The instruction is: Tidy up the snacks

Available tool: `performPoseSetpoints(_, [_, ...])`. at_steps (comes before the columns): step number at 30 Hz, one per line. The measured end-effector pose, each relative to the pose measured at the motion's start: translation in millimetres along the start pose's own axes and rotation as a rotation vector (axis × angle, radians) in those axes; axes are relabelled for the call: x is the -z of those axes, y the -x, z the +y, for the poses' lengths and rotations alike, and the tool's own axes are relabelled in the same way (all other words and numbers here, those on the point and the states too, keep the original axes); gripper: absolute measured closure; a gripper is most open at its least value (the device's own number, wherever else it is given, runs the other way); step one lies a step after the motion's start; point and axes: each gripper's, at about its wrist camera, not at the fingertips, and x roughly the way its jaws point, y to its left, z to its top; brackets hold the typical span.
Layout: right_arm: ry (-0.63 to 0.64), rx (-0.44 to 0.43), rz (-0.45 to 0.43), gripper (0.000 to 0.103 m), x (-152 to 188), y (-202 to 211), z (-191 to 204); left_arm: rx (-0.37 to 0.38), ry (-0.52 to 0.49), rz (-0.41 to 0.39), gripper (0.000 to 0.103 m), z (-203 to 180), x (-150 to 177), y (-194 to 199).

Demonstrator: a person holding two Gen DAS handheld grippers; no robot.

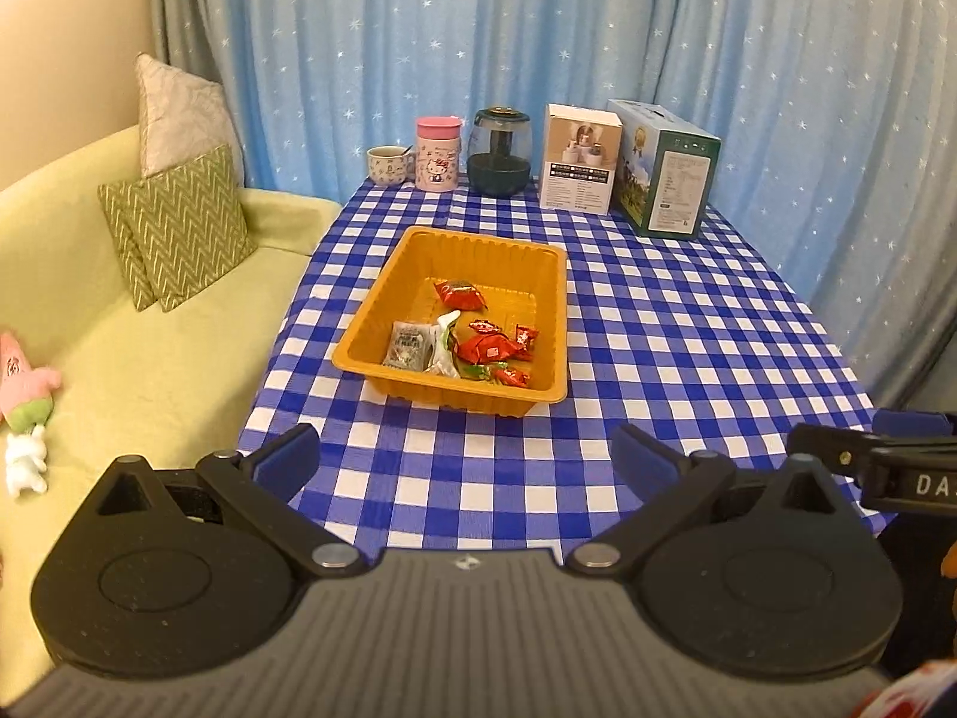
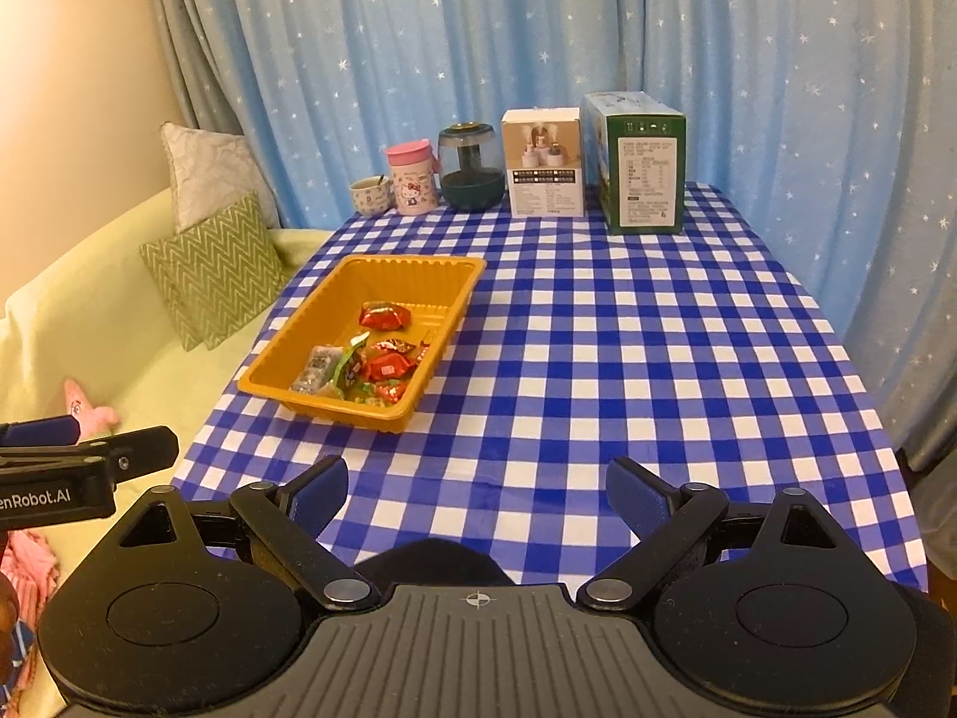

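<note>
An orange plastic tray [image 1: 383, 281] sits on the blue-and-white checked table; it also shows in the right wrist view [image 2: 299, 329]. It holds several wrapped snacks: red packets [image 1: 460, 293] [image 2: 384, 316], a grey packet [image 1: 408, 344] [image 2: 316, 366] and a green-white wrapper [image 1: 445, 329]. My left gripper [image 1: 463, 458] is open and empty over the table's near edge, well short of the tray. My right gripper [image 2: 478, 493] is open and empty, near the front edge, to the right of the tray. Each gripper shows at the edge of the other's view.
Along the table's back edge stand a patterned cup [image 1: 389, 164], a pink Hello Kitty canister [image 1: 438, 152], a dark glass jar [image 1: 501, 152], a white box [image 1: 579, 158] and a green box [image 1: 664, 170]. A yellow-green sofa [image 1: 149, 359] with cushions and plush toys lies left. Blue curtains hang behind.
</note>
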Motion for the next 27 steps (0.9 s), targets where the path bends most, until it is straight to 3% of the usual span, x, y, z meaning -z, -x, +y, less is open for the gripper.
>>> performPoseSetpoints(27, [0.006, -0.002, -0.018, 0.010, 2.0, 8.4, 0.7, -0.010, -0.017, -0.013, 0.000, -1.4, 5.2, 6.4])
